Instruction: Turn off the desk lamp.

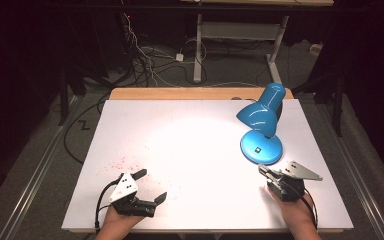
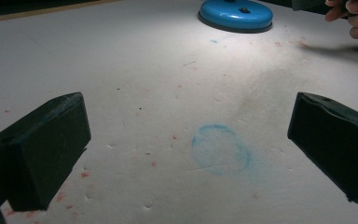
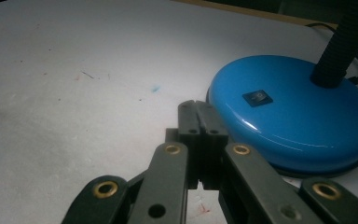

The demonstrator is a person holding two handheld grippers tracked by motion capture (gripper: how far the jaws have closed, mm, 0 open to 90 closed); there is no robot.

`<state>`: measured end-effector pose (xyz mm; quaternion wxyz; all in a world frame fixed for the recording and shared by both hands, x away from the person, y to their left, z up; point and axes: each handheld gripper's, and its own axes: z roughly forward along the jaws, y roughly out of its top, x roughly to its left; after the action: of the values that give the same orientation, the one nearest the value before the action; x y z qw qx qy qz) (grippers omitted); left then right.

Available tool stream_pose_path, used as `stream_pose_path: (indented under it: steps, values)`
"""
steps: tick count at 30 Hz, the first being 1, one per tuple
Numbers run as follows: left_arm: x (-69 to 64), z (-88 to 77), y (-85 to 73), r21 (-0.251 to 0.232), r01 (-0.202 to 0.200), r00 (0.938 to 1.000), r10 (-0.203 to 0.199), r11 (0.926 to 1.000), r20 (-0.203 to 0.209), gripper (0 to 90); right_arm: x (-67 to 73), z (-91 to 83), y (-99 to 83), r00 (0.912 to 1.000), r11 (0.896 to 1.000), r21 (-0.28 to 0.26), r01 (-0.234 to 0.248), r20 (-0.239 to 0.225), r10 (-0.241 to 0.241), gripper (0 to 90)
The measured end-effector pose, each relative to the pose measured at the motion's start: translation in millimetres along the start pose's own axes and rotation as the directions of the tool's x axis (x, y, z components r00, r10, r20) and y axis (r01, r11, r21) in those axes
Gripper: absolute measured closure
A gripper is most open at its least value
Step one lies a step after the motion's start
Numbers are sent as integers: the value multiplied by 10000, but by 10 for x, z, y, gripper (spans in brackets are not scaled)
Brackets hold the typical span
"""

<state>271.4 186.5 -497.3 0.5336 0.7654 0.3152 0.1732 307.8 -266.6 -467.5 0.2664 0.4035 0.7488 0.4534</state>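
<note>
The right gripper point(image 1: 264, 171) has its jaws pressed together, with nothing between them, just beside the blue lamp point(image 1: 261, 131). The lamp shines, so the switch point(image 3: 257, 97) looks already pushed. The left gripper point(image 1: 150, 185) rests spread wide, well apart.

The left hand-held gripper point(image 1: 150, 185) rests with jaws wide apart, while the right hand-held gripper point(image 1: 261, 170) is fully closed.

Left gripper point(image 2: 186, 149) gapes over stained table point(image 2: 121, 70).
</note>
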Motion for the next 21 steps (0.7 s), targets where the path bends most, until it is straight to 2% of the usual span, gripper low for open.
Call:
stream_pose_path:
  steps: [3,21]
  values:
    - [-3,0,0,9,-27,10000,27,10000,-10,0,-28,12,32,9998,9998,-45,-202,-3,202,900]
    - [-6,-1,-1,-10,-60,10000,60,10000,2,0,-169,244,224,9996,9997,-4,-225,164,225,900]
